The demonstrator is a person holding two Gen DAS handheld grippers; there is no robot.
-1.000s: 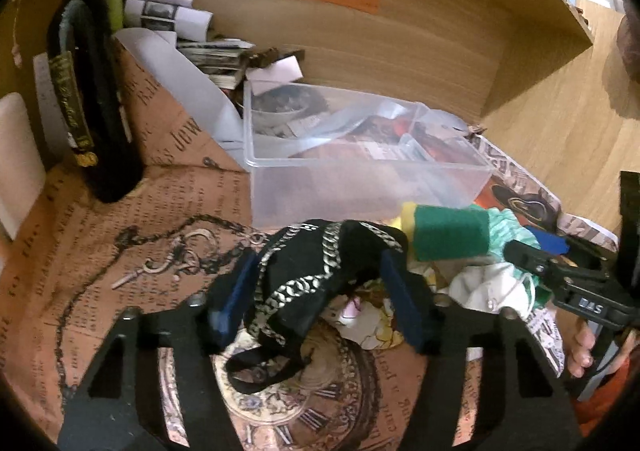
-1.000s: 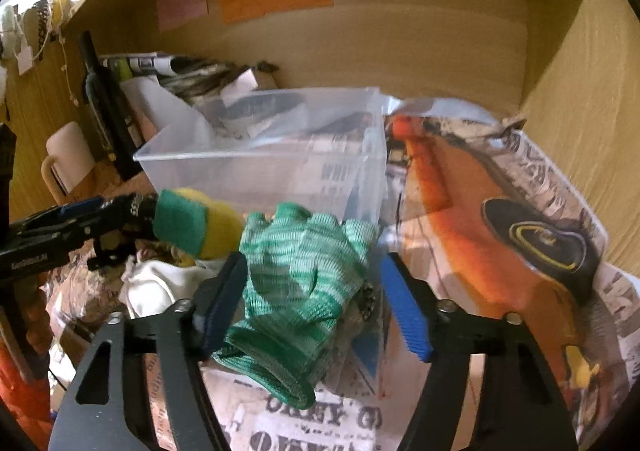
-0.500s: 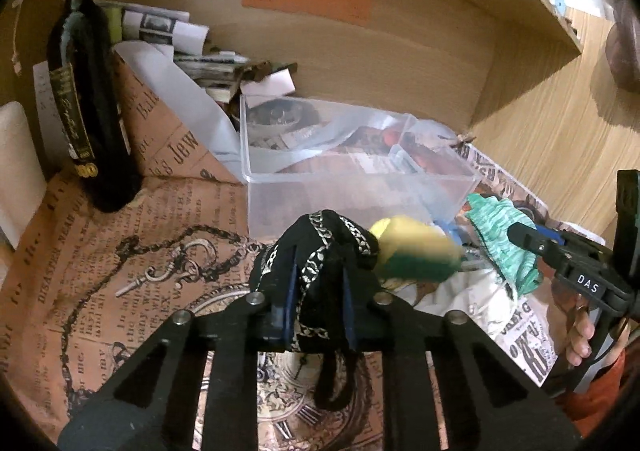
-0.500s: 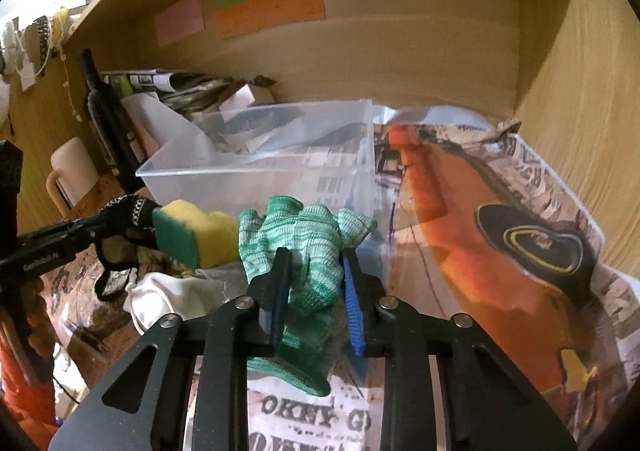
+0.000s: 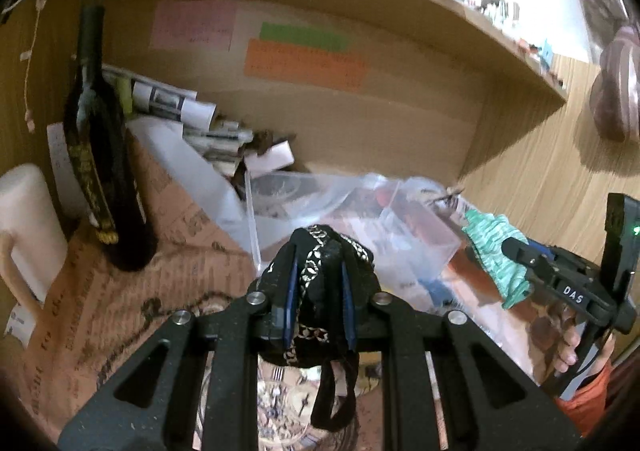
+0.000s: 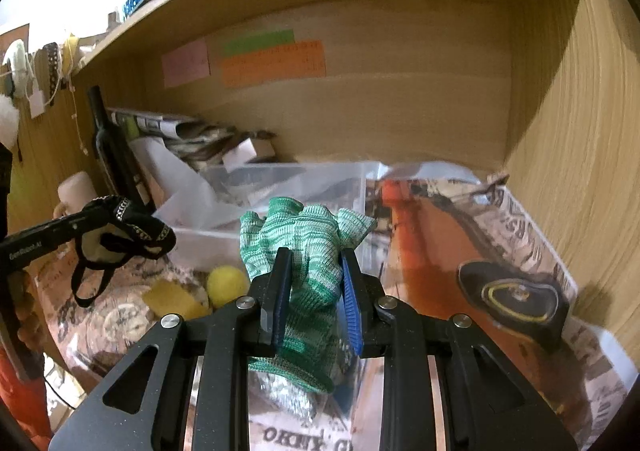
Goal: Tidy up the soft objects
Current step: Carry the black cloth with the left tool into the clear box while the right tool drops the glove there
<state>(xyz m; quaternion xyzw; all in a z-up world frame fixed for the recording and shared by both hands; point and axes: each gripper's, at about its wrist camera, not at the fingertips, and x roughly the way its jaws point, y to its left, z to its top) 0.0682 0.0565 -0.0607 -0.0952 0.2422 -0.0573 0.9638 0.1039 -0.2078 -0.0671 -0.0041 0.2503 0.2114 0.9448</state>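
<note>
A black cloth with silver trim is pinched between the closed fingers of the left gripper, its loops hanging below the jaws, while a green knit glove is clamped in the same way in the right gripper, its finger end sticking up above the jaws and its cuff drooping beneath them. Just ahead of both tools stands a clear plastic box, and below and to the left of the right gripper a yellow sponge and a yellow ball lie close together on the printed paper covering the desk. Farther off to the left of the left gripper a dark bottle stands upright beside a white mug, and coloured paper notes are stuck on the wooden back wall.
</note>
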